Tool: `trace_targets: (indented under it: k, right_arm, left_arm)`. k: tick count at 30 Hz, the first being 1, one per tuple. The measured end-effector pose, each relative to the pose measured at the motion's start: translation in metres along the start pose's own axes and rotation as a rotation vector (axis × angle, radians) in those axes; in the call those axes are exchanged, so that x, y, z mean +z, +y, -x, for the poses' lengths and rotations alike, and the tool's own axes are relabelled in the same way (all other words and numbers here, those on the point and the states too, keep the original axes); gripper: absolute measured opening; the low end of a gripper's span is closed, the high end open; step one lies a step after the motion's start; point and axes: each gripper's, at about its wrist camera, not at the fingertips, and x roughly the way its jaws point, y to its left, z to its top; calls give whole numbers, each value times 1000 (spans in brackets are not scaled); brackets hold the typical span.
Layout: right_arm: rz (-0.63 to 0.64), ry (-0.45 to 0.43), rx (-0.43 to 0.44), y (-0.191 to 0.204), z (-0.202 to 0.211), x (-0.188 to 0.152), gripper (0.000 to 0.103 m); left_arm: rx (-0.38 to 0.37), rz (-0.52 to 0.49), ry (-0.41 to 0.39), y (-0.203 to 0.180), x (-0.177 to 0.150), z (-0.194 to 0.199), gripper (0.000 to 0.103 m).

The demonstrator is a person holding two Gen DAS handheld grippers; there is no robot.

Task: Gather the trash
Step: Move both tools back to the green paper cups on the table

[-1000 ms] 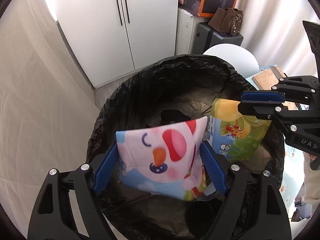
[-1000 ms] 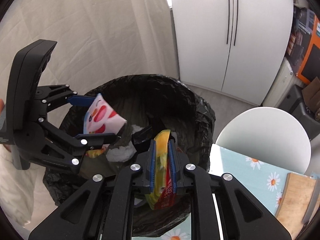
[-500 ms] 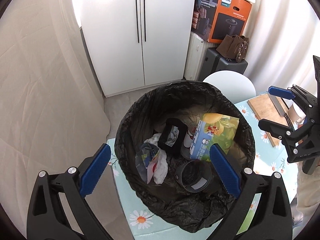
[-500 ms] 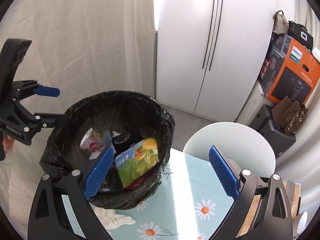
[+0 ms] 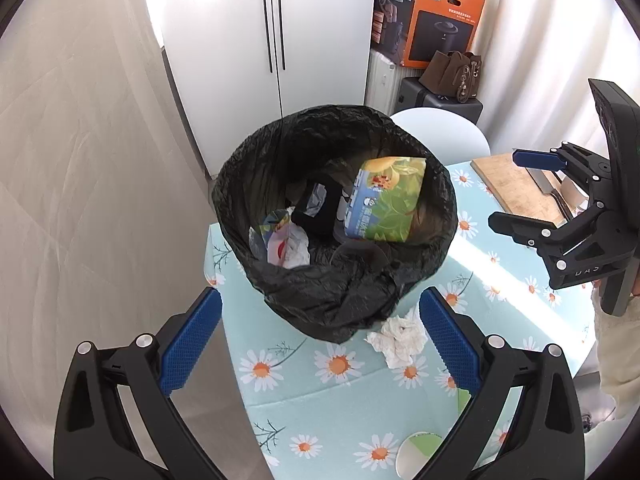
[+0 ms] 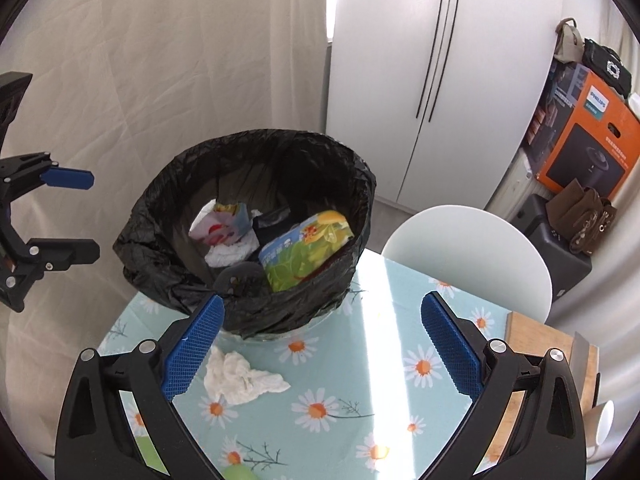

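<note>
Because both packets now lie inside the black-lined bin, neither gripper has anything to hold: the left gripper and the right gripper each stand with their blue pads spread wide and nothing between them. The left jaws opened fully within the last second and have since held at that width, and the right jaws did the same, from nearly shut to wide apart. Both point steeply down at the daisy-print tablecloth, which suits a search for what is left to collect.

That is, by the look of it, the crumpled white tissue. Seen from the left gripper it lies on the cloth just inside its right-hand pad, touching or nearly touching the bin's sagging liner. From the right gripper the same tissue lies just below and beside its left-hand pad, ahead of the jaws and near the bin's base. The green-and-yellow packet leans against the bin's near wall, ahead of and above the right jaws, and the pink-and-white wrapper lies deeper in, with other scraps.
</note>
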Motion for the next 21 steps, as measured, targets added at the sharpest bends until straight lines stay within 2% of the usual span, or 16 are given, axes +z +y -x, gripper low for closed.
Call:
trace_targets:
  k: [5, 21]
  right_arm:
    - [48, 63, 18, 14, 1, -28, 95]
    - [57, 275, 132, 41, -29, -138, 95]
  left_arm:
    - [-31, 38, 33, -12, -33, 4, 97]
    - [17, 153, 218, -23, -151, -12, 97]
